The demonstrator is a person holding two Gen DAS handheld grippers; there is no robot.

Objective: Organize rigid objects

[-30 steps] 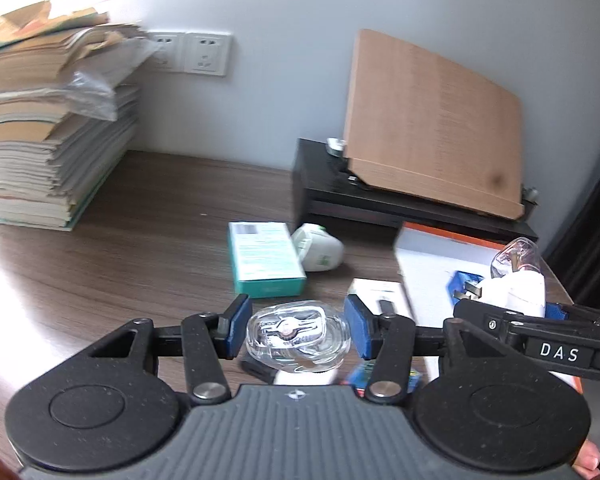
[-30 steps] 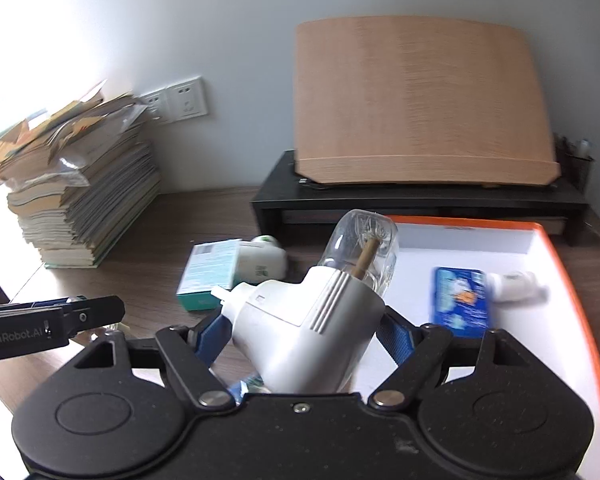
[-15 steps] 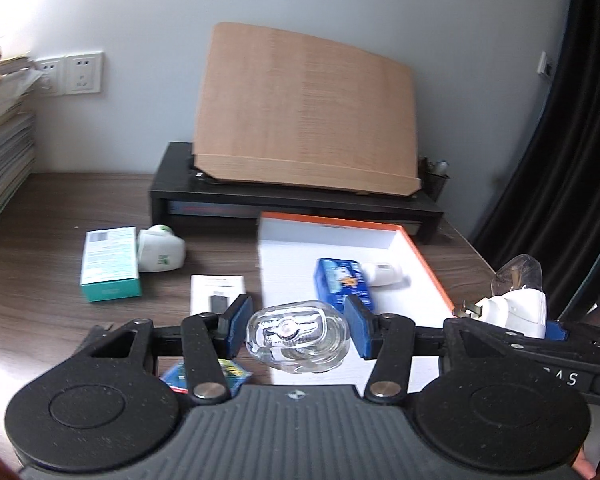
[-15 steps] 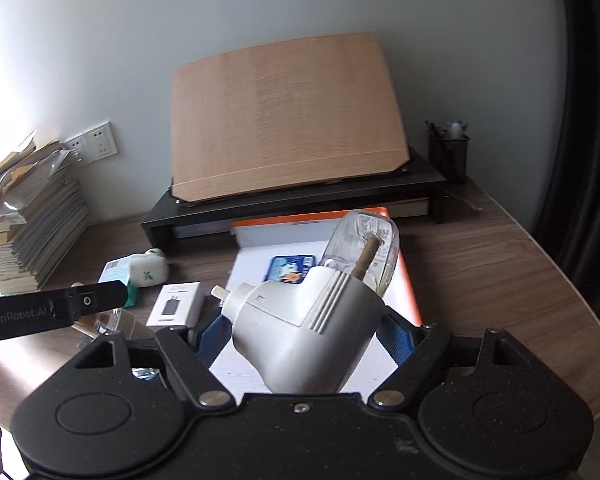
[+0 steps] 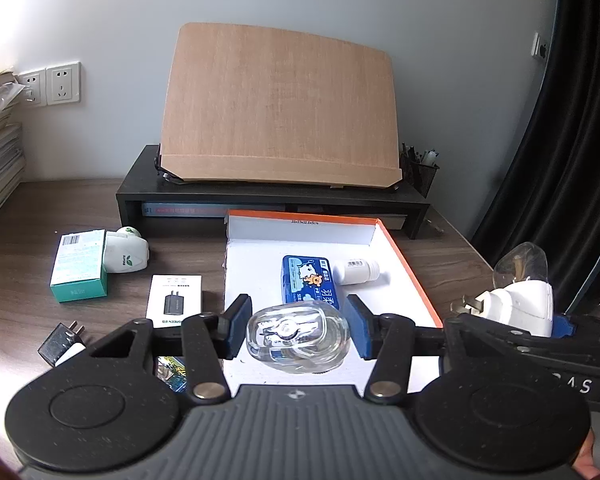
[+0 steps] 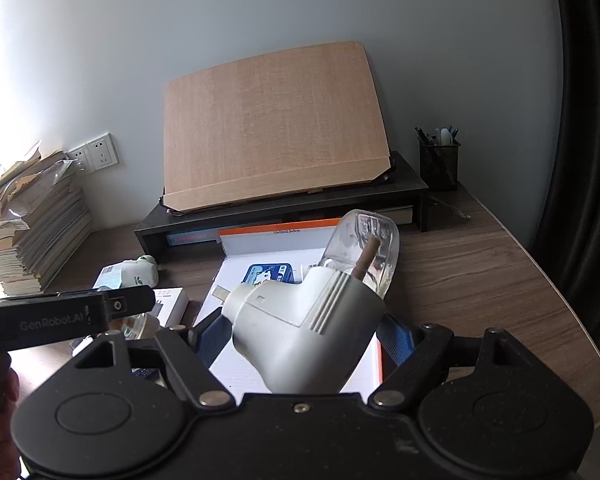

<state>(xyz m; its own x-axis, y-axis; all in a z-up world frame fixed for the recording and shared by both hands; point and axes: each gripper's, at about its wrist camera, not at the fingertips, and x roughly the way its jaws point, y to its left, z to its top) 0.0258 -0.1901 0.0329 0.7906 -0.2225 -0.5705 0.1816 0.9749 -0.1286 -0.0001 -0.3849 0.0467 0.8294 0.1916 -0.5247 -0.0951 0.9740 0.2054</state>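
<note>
Left wrist camera low above the desk, facing the box (image 5: 396, 248) head-on and close, right wrist camera beside it, angled from the right, both sharing box (image 6: 284, 236) and board (image 5: 280, 104).

Clear glossy glass bottle (image 5: 298, 338), matt wood-grain desk (image 5: 32, 284), w/ white cardboard box (image 5: 384, 280).

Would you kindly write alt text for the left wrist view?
The left gripper holds a clear glass bottle over the near end of an orange-rimmed white box, which contains a blue tin and a small white bottle. A teal carton lies on the desk to the left.
</note>
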